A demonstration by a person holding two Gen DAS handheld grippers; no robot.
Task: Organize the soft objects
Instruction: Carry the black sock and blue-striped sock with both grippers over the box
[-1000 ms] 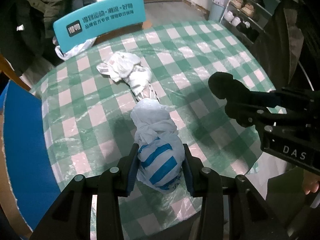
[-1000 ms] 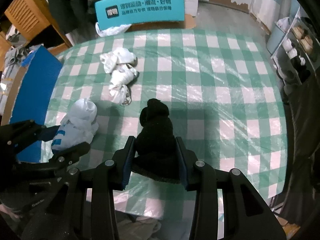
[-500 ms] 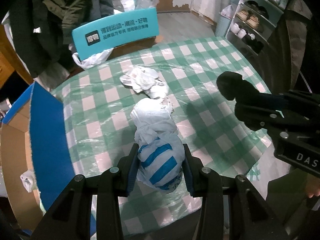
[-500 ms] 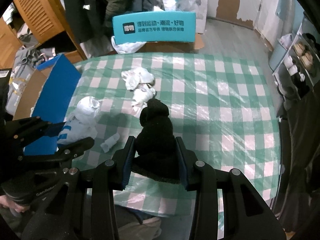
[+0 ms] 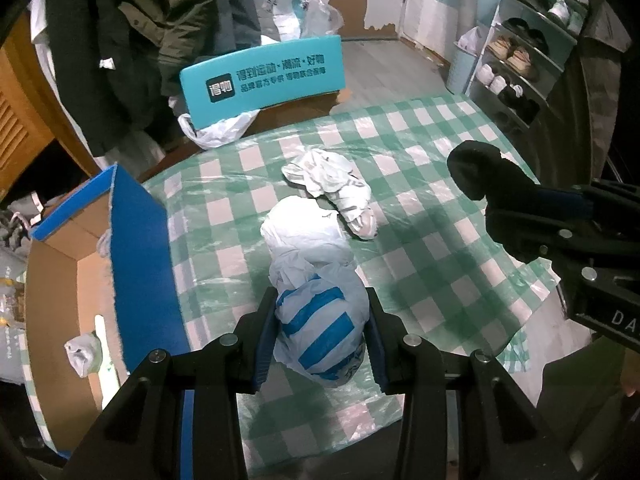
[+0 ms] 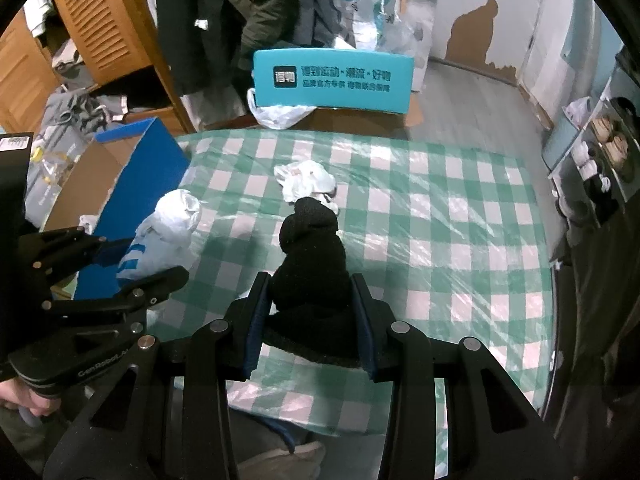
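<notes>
1. Left wrist view: a table under a green-and-white checked cloth (image 5: 420, 264), itself covered by a glossy, wrinkled clear plastic sheet. Beyond it stands a teal chair back (image 5: 262, 80) printed with Chinese text, dark coats (image 5: 160, 28) hanging behind it, and a shoe rack (image 5: 520, 60) at the right. Left of the table sits an open cardboard box with blue flaps (image 5: 140, 272), a small pale bundle (image 5: 82, 354) inside it.
2. Same view: the left gripper (image 5: 322, 332) is clamped on a white plastic bag with blue stripes (image 5: 316, 300), a crinkled, knotted lump held above the table's near edge. A crumpled white plastic bag (image 5: 336, 188) lies on the cloth further out.
3. Right wrist view: the same checked table (image 6: 460, 240), a louvred wooden door (image 6: 104, 36) at upper left, peeling wall paint at the right.
4. Same view: the right gripper (image 6: 310, 316) is closed on a black knitted sock bundle (image 6: 312, 264), soft, fuzzy and rounded on top, held over the table's near side. The left gripper and its striped bag appear at the left, next to the blue box flap.
</notes>
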